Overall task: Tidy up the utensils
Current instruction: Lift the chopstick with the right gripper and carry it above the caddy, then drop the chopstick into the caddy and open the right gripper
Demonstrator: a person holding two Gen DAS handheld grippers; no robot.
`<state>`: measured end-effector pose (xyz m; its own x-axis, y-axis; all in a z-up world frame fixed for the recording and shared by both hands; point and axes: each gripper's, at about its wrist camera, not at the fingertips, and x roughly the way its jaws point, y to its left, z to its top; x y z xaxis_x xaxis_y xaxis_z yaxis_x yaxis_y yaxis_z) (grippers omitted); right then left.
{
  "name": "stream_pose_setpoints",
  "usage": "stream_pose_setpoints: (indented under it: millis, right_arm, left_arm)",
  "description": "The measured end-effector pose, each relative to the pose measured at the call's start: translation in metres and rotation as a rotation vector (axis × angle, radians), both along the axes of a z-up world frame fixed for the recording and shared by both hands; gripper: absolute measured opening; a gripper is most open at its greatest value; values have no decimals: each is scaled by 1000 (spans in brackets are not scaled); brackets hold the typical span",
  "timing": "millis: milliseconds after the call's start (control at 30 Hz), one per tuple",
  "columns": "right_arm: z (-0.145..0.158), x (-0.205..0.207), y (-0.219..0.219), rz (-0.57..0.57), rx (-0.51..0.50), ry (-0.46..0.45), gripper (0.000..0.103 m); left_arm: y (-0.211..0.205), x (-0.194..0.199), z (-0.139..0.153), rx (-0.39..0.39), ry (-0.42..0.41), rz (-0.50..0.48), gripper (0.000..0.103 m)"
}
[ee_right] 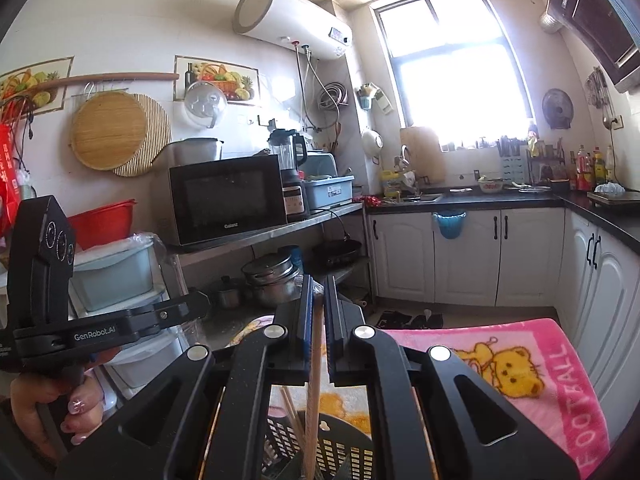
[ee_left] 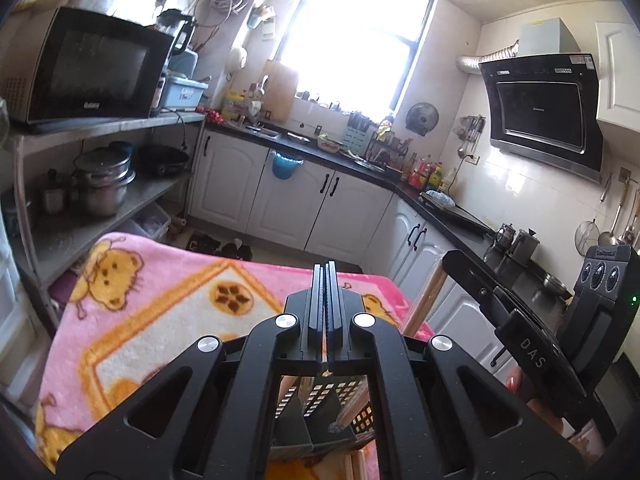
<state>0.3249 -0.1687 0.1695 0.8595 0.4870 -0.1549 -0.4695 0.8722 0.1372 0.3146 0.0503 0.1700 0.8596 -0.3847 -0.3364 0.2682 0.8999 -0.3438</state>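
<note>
My right gripper [ee_right: 319, 280] is shut on a long wooden stick [ee_right: 317, 344], likely a chopstick. It hangs upright, and its lower end reaches into a black perforated utensil holder [ee_right: 344, 448]. More wooden sticks [ee_right: 290, 412] lean inside the holder. The left wrist view shows the same holder [ee_left: 320, 404] under my left gripper [ee_left: 327, 267], which is shut with nothing seen between its fingers. In that view my right gripper [ee_left: 450, 259] is at the right with the stick [ee_left: 430, 296] slanting down from its tip. My left gripper [ee_right: 202, 300] shows at the left of the right wrist view.
The holder stands on a pink bear-print blanket [ee_left: 160, 300] [ee_right: 520, 360] over a table. A steel shelf carries a microwave [ee_right: 228, 200] and pots [ee_right: 272, 276] at the left. White cabinets under a dark counter [ee_right: 500, 200] run along the far wall. A hand [ee_right: 60, 400] grips the left handle.
</note>
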Motion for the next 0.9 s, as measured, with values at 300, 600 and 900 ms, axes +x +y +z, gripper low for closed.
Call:
stream_pose_setpoints:
  millis: [300,600,900]
  right_arm:
    - [-18,-2,12,-27,-41,-22,6]
    - [-39,1,6,-61,-23,32,7]
    - [-56,-7,-7,-59,-5,101,9]
  left_arm:
    - [1,-1,-16,-11,11,-14,0]
    - [2,1,-36,-4,48,-19,0]
    - [11,-5,-46,3,73,13,2]
